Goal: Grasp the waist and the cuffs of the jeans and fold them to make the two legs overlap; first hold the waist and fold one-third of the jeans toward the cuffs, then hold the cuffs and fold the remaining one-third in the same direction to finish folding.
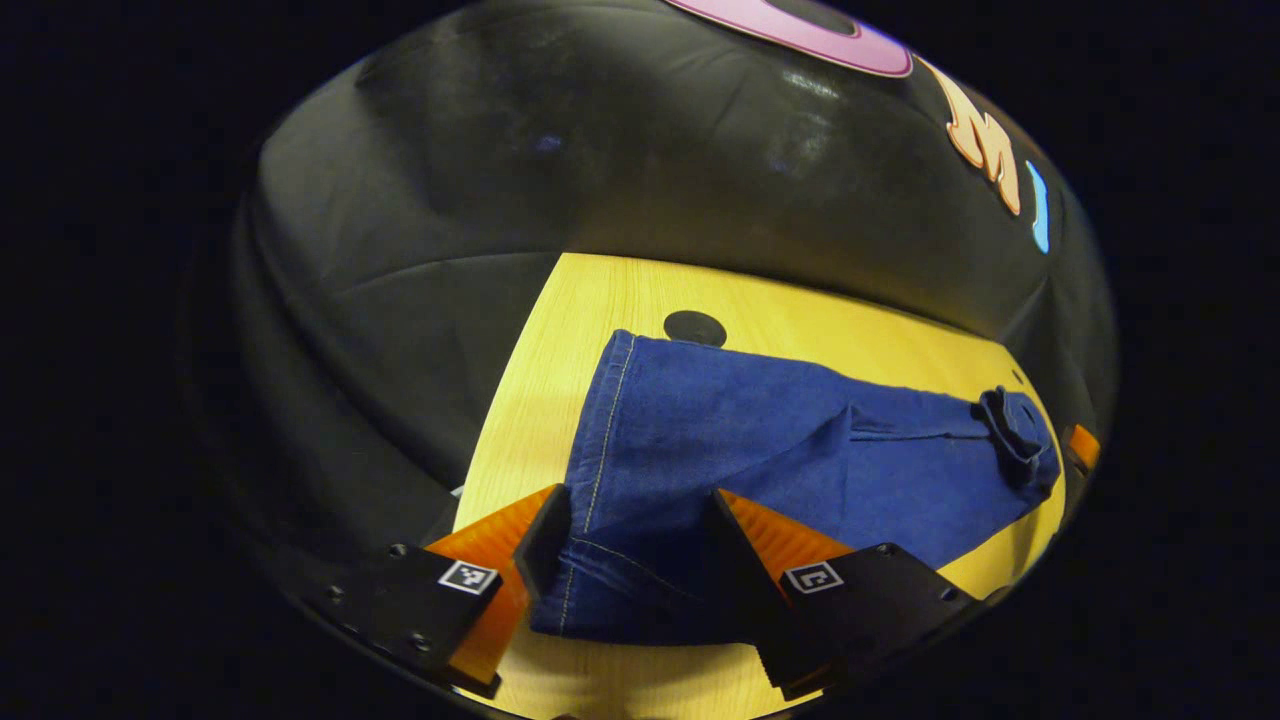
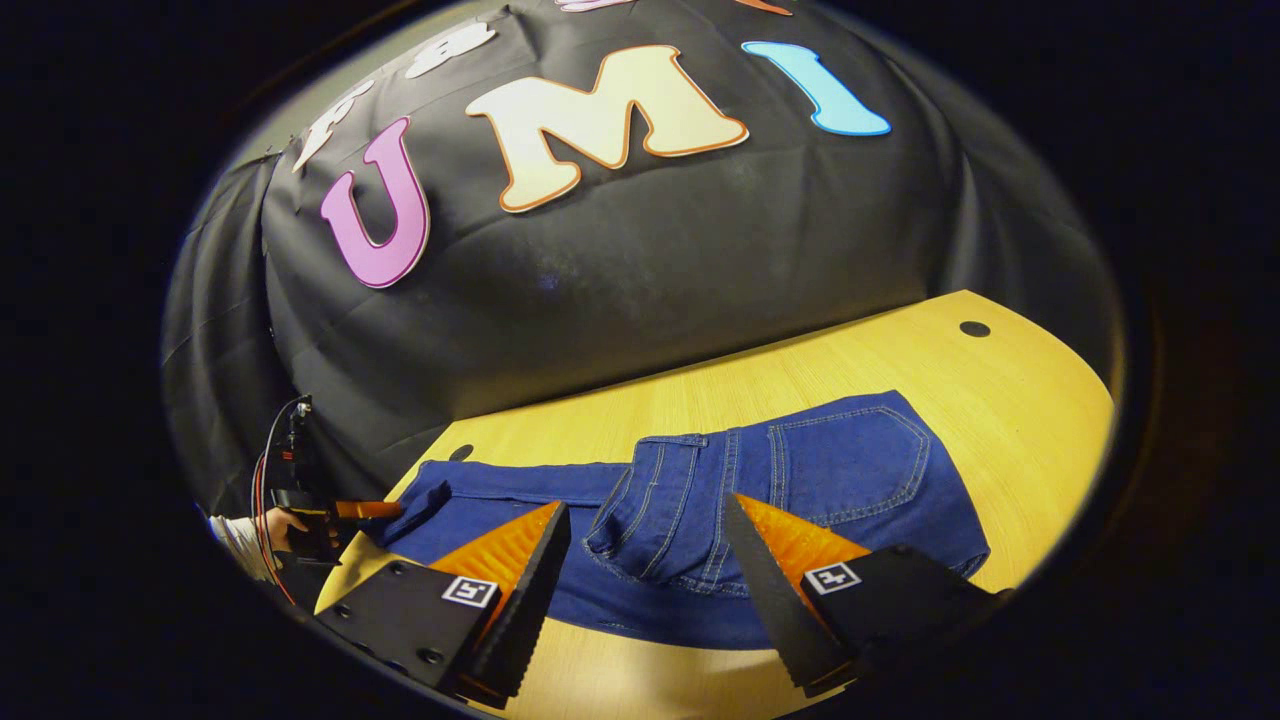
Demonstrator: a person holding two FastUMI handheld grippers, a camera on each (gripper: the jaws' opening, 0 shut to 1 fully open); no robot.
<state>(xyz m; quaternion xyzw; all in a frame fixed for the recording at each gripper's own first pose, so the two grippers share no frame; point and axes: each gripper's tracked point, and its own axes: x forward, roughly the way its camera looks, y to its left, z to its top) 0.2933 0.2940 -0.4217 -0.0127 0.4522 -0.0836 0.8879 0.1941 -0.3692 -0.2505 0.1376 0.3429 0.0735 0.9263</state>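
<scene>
I have the dark blue denim jeans (image 2: 800, 500) lying flat along the pale yellow wooden worktop (image 2: 1000, 380), legs apparently already overlapped, so each end sits in front of one tool. My left tool (image 1: 640, 540) stands spread wide with the cuff end between its fingers, not yet pinched. My right tool (image 2: 650, 560) gapes the same way at the rumpled waist, placed, I judge, to take it for the first one-third fold.

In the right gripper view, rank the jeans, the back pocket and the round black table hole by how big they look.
Largest to smallest:
jeans
back pocket
round black table hole
</scene>
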